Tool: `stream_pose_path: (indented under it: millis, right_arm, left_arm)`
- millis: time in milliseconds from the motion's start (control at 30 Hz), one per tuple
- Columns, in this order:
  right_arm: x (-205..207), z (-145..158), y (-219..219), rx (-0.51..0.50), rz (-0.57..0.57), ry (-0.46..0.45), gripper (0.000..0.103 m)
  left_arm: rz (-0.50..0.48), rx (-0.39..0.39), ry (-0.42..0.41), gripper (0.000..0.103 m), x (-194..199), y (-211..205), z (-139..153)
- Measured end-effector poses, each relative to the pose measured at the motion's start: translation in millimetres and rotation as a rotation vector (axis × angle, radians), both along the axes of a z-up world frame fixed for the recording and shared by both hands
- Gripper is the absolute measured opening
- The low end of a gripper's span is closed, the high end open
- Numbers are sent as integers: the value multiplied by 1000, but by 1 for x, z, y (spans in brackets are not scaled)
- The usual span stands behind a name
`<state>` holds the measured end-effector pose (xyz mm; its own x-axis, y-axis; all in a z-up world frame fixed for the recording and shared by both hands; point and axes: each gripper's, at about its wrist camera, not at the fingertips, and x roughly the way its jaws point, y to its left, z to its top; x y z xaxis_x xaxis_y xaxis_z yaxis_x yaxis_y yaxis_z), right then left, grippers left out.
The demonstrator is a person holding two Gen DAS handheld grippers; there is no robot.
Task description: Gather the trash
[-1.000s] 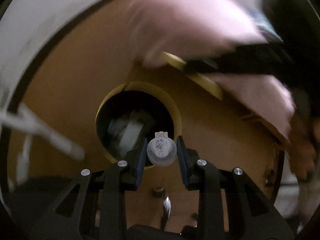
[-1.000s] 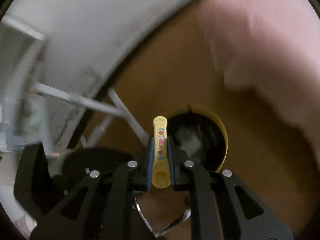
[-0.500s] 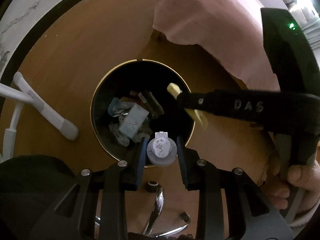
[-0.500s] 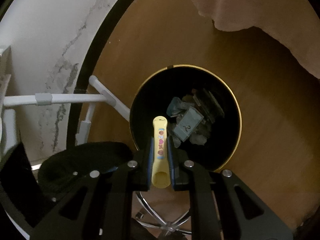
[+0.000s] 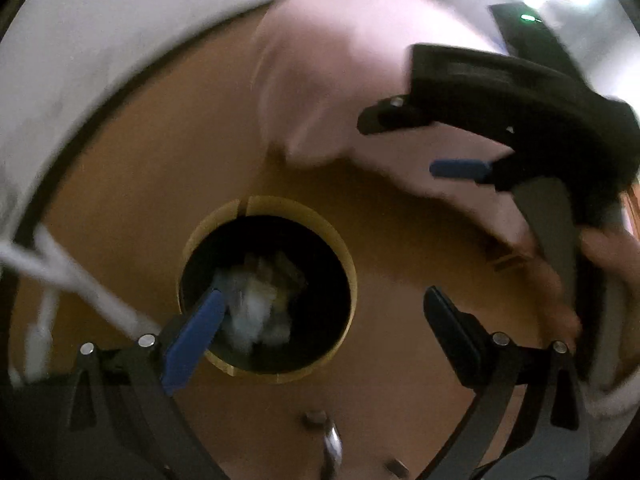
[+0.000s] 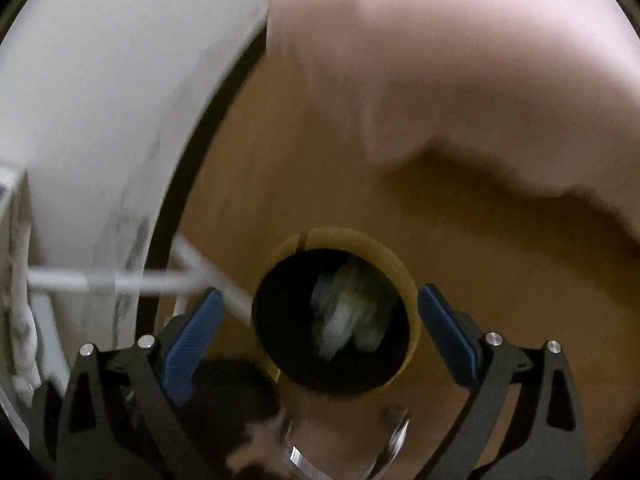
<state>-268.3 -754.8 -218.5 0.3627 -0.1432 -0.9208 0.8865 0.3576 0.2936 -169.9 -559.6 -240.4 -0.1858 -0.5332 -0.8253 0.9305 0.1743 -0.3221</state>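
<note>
A round black bin with a gold rim point(image 5: 340, 236) stands on the wooden floor below me; it also shows in the right wrist view point(image 6: 404, 268). Blurred pale trash point(image 5: 260, 308) lies inside it, also visible in the right wrist view point(image 6: 344, 312). My left gripper point(image 5: 320, 332) is open and empty above the bin. My right gripper point(image 6: 320, 332) is open and empty above the bin; it also shows at the upper right of the left wrist view point(image 5: 460, 148).
Pink cloth point(image 5: 340, 80) hangs at the upper right, also in the right wrist view point(image 6: 460, 80). White metal frame legs point(image 6: 120, 280) stand left of the bin by a white wall point(image 6: 100, 100). Chrome chair-base parts point(image 5: 332, 448) lie under the grippers.
Both grippers have opened. The white capped piece has left the left gripper and the yellow tube has left the right. Both views pulled back from the bin and are blurred.
</note>
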Motion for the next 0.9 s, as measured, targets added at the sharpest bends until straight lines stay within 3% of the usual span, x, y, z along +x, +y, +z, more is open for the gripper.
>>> stream_pose_path:
  millis: [167,267,367,467,567,633,733,900]
  right_arm:
    - [-15,172,42,-649,-88,-6,96]
    - [-5,239,84,-862,-164,-78,96]
    - [32,263,121,-878,-100,-219,96]
    - [116,263,178,-824,180,-347,96]
    - [190,259,249,-791,446,-413,96]
    - [236,257,309,-756,613,-469,96]
    - [282,249,381,-685,796,-507,96]
    - [327,229,454,-665,922,-476,96]
  left_arm:
    - [-35,-417,-152,97,-19,51,147]
    - [103,-632,-346,97,-9,108,222]
    - [359,-713,-528,97,31,165,268]
    - [616,-624,-615,97,92,222,284]
    - [871,-440,-662,97,151,286,278]
    - [1045,-255,-696,97,189,329,264]
    - [1203,-70,-677,97,231,381,236]
    - [1300,24,-662,97,256,436,212]
